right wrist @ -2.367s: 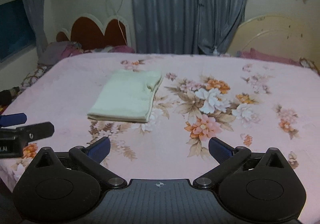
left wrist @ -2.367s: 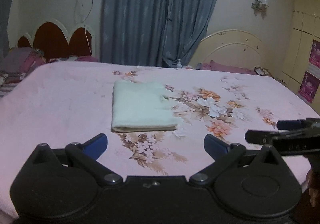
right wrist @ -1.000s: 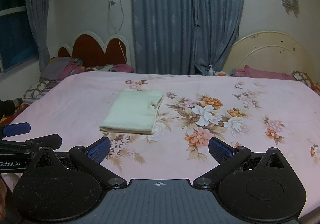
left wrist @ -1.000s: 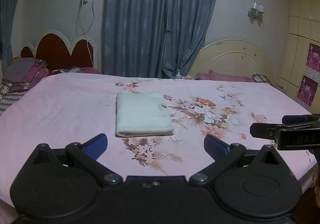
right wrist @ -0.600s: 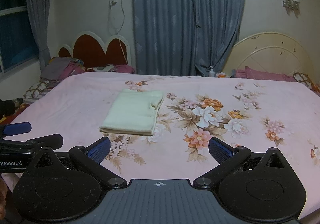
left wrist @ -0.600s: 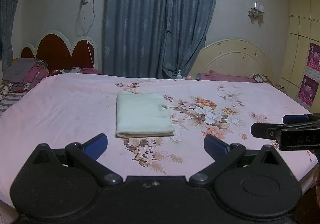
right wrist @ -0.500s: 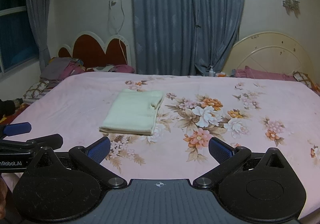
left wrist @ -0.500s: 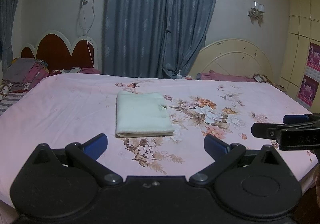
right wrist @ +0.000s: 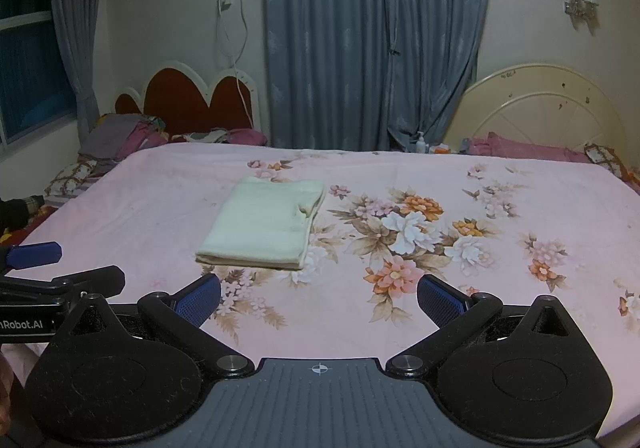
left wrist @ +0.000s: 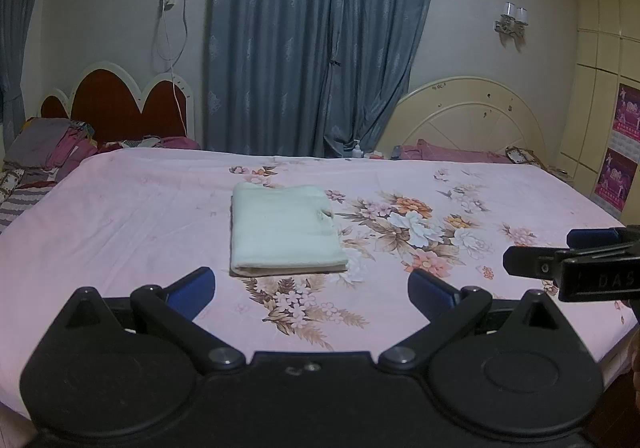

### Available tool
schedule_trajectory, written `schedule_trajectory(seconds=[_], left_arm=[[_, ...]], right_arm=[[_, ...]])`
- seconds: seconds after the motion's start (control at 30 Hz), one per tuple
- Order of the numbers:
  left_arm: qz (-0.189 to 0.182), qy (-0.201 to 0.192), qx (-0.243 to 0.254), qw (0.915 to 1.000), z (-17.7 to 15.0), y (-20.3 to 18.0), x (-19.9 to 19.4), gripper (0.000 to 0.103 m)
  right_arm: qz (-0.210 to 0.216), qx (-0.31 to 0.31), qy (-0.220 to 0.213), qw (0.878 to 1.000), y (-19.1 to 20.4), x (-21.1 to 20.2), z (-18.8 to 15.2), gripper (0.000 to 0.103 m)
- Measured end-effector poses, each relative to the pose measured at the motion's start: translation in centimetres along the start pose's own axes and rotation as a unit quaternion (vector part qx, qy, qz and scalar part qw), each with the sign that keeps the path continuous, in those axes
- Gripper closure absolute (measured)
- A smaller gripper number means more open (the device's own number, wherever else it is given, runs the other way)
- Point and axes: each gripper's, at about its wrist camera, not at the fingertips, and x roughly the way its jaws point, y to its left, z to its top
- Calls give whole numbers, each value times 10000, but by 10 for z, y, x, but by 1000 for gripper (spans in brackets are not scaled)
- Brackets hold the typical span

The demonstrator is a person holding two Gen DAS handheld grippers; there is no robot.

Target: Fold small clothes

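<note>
Cream cloth (left wrist: 282, 231) lies folded flat at 12 o'clock on bed (left wrist: 120, 232), apparently finished. Left gripper (left wrist: 310, 290) and right gripper (right wrist: 319, 298) hang back, well apart from it, jaws spread, empty.

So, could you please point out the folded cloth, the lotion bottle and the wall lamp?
folded cloth (left wrist: 282, 230), left wrist view, middle of its top face.
lotion bottle (right wrist: 420, 143), right wrist view, its body.
wall lamp (left wrist: 511, 21), left wrist view, its shades.
</note>
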Motion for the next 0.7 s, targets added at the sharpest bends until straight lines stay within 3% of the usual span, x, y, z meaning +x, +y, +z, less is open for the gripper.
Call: schedule_trajectory(seconds=[0.7], left_arm=[[36, -26, 17, 10000, 2, 2, 3, 1]], right_arm=[[13, -35, 8, 10000, -1, 0, 0, 0]])
